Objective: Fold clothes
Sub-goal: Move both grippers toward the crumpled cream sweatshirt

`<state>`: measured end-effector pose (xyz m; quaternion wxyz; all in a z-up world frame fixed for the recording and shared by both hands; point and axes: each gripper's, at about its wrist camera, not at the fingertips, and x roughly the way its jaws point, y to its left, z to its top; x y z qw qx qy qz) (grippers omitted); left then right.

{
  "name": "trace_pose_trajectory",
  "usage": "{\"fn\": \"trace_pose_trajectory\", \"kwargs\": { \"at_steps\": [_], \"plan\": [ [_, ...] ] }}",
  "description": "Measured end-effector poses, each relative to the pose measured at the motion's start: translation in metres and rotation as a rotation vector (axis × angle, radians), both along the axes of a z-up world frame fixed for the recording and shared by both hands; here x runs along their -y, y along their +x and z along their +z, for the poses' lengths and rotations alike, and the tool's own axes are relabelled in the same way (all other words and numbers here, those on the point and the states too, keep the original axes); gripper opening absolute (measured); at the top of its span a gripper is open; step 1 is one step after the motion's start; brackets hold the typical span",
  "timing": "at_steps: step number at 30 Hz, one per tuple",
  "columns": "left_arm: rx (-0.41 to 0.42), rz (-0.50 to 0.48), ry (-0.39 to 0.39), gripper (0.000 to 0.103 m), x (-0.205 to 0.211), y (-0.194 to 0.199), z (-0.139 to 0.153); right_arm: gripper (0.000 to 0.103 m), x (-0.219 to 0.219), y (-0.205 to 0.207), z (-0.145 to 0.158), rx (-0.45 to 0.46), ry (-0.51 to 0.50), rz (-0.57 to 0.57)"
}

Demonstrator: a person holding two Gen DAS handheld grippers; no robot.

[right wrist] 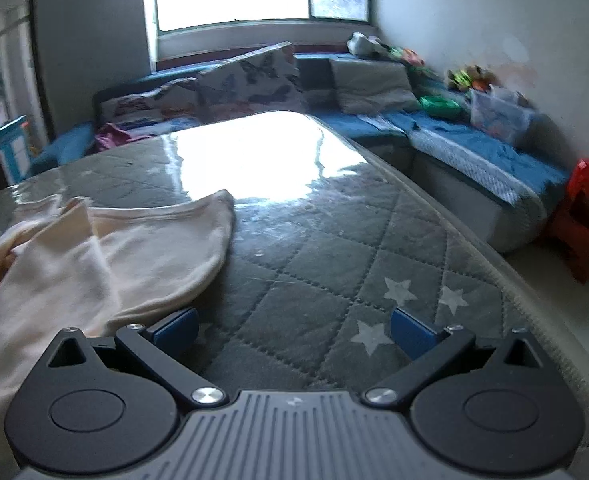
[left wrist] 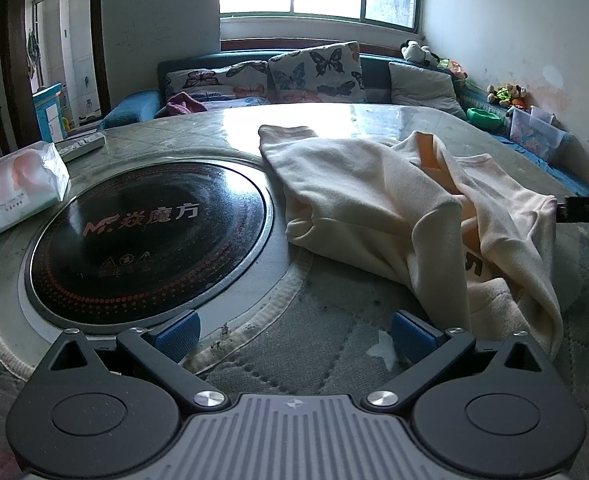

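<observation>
Left gripper (left wrist: 294, 334): jaws spread wide apart, nothing between them. The gap between the blue pads (left wrist: 178, 334) shows only the quilted grey cover of the desk (left wrist: 334, 300) and the edge of a pale ring set into it. The gripper sits low over the desk surface.

Cream garment (left wrist: 394, 208): lies crumpled on the desk, ahead of the left jaws and off to their right. Its nearest fold hangs down just beside the right-hand pad; contact cannot be determined. An orange inner patch shows near the top of the heap. The garment's left edge reaches the rim of the round black cooktop (left wrist: 146, 236), which lies ahead and left of the left jaws.

A tissue pack (left wrist: 18, 192) rests far left of the jaws, beyond the cooktop, with a remote control (left wrist: 80, 146) behind it.

Right gripper (right wrist: 294, 332): jaws likewise fully apart and empty. Between them, only the star-patterned desk cover (right wrist: 374, 280) is visible. In the right wrist view the cream garment (right wrist: 94, 256) lies ahead and left of the jaws, its near portion running beside the left-hand pad. A red stool (right wrist: 586, 216) stands on the floor far right.
</observation>
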<state>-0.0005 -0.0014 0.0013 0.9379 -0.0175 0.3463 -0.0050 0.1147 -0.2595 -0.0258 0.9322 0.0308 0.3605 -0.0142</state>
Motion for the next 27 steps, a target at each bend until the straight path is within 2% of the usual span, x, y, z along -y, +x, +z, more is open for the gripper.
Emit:
{"fn": "trace_pose_trajectory", "kwargs": {
  "at_steps": [6,11,16,27],
  "plan": [
    [-0.01,0.013,0.025,0.103,0.004,-0.001,0.004,0.103,0.015,0.027,0.015,-0.028,-0.037,0.047],
    [0.011,0.018,0.045,0.103,0.011,-0.014,0.014,0.103,-0.007,-0.03,0.035,0.081,-0.019,0.122],
    [0.012,0.016,0.038,0.103,0.015,-0.018,0.023,0.103,-0.024,-0.062,0.04,0.067,-0.022,0.202],
    [0.009,0.019,0.059,0.103,0.032,-0.041,0.032,0.103,-0.029,-0.106,0.038,0.045,0.008,0.337]
  ]
}}
